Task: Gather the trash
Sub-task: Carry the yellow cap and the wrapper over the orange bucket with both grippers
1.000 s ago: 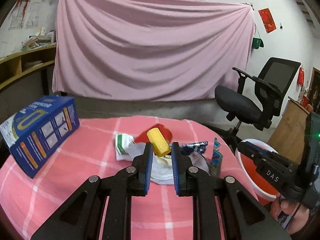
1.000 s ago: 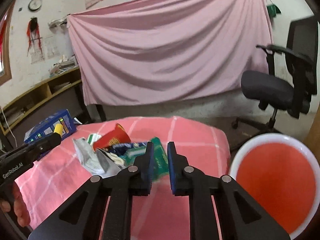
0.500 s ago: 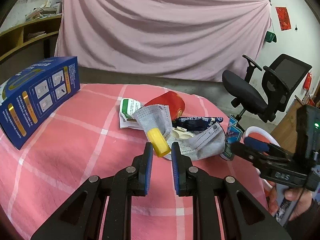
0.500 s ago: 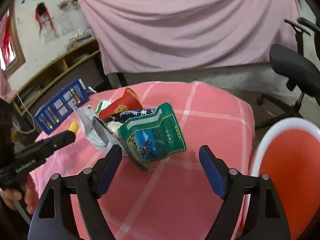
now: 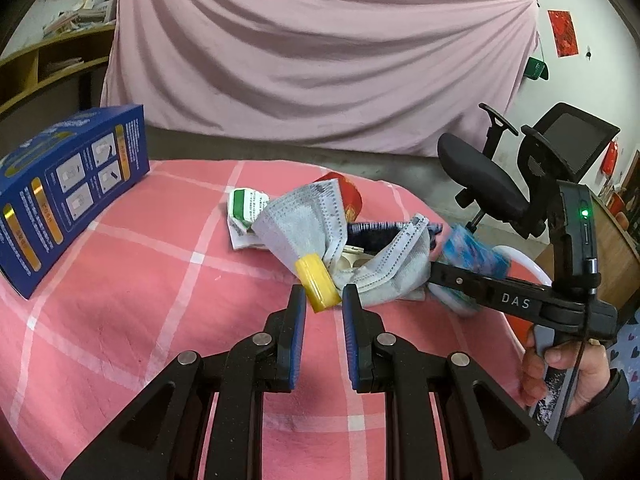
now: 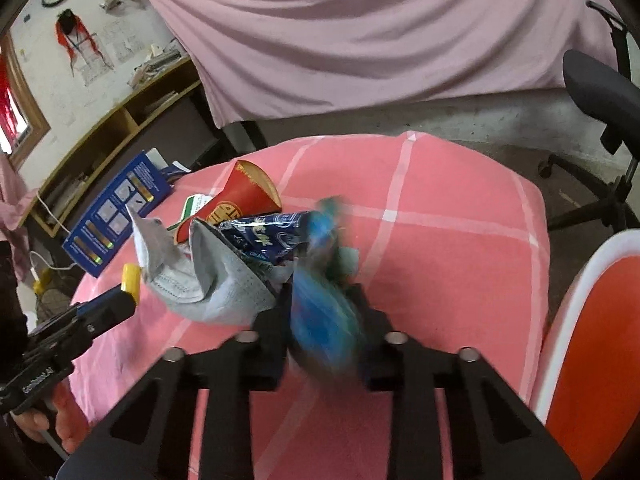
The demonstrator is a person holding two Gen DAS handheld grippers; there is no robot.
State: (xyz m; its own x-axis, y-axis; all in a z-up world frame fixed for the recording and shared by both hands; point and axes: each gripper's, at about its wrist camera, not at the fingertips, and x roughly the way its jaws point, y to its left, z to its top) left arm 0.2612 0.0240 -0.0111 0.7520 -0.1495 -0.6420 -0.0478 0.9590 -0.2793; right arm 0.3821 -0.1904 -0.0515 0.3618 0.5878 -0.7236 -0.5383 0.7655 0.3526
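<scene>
My table (image 5: pixel 120 280), under its pink checked cloth, carries nearly all of the trash in one heap near the far right edge. The orange bin (image 6: pixel 592 340) with a white rim stands off the table's right side; the part of its inside that I can see holds nothing, so I judge the collecting barely begun.

The blue box (image 5: pixel 68 188) lies well apart at the left, its long axis running from near left to far right.

In the heap, the gray face masks (image 5: pixel 304 224) drape over the rest, and one stretches rightward toward my right claw. The red paper cup (image 6: pixel 244 200) lies on its side, long axis roughly level, open mouth toward the far right in the right wrist view. A dark blue wrapper (image 6: pixel 264 236) lies just beside it, and a green-and-white packet (image 5: pixel 244 208) lies at the heap's left edge.

My right claw (image 6: pixel 324 312) is closed on a blue snack bag (image 6: pixel 320 300), blurred, its long axis running away from me along the fingers, its far end toward the heap. It seems lifted, though blur hides whether it touches the cloth.

My left claw (image 5: pixel 323 304) is narrow, pinching a yellow bottle cap (image 5: pixel 316 286) at its tips, axis tilted up and left, just before the masks.

Left to do: carry both to the bin, then clear the heap.
</scene>
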